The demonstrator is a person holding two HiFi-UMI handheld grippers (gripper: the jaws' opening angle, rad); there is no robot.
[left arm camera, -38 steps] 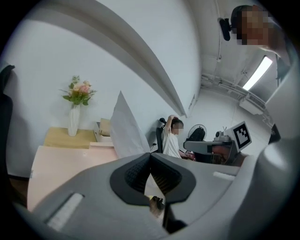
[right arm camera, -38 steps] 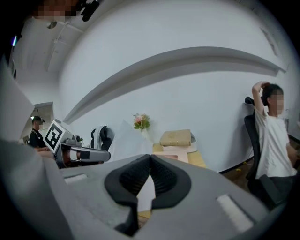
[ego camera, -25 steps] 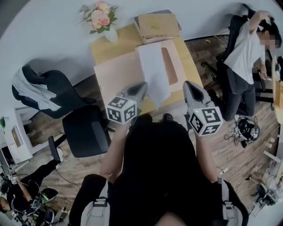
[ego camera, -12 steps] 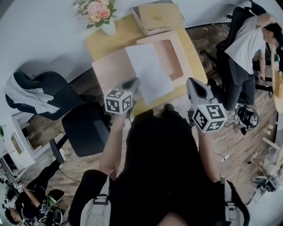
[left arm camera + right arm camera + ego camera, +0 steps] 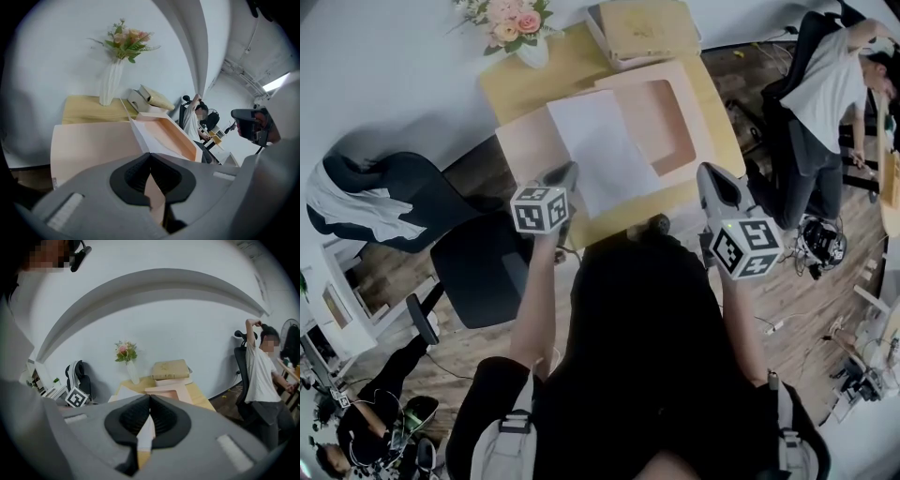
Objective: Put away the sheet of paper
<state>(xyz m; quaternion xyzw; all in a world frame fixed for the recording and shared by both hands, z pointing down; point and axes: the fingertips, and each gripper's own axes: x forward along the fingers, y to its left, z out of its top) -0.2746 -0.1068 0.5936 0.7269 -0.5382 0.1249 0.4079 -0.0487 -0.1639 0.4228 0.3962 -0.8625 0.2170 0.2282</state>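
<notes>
A white sheet of paper [image 5: 598, 150] lies across an open pink folder [image 5: 523, 145], partly over its right half, a pink frame with a cut-out window [image 5: 673, 117]. Both rest on a wooden table [image 5: 520, 86]. My left gripper [image 5: 565, 173] hovers at the table's near edge, just left of the sheet's near corner, shut and empty. My right gripper [image 5: 709, 178] is off the table's near right corner, also shut on nothing. In the left gripper view the paper [image 5: 143, 138] lies just beyond the closed jaws of the left gripper [image 5: 150, 154].
A white vase of flowers [image 5: 520, 26] and a stack of tan boxes [image 5: 642, 28] stand at the table's far edge. A black office chair [image 5: 478, 267] is left of me, with another chair [image 5: 366, 192] behind it. A person [image 5: 830, 89] is by a chair at the right.
My left gripper has drawn left and away from the sheet's near edge. The sheet now looks wider and flatter on the folder. The right gripper has hardly moved.
</notes>
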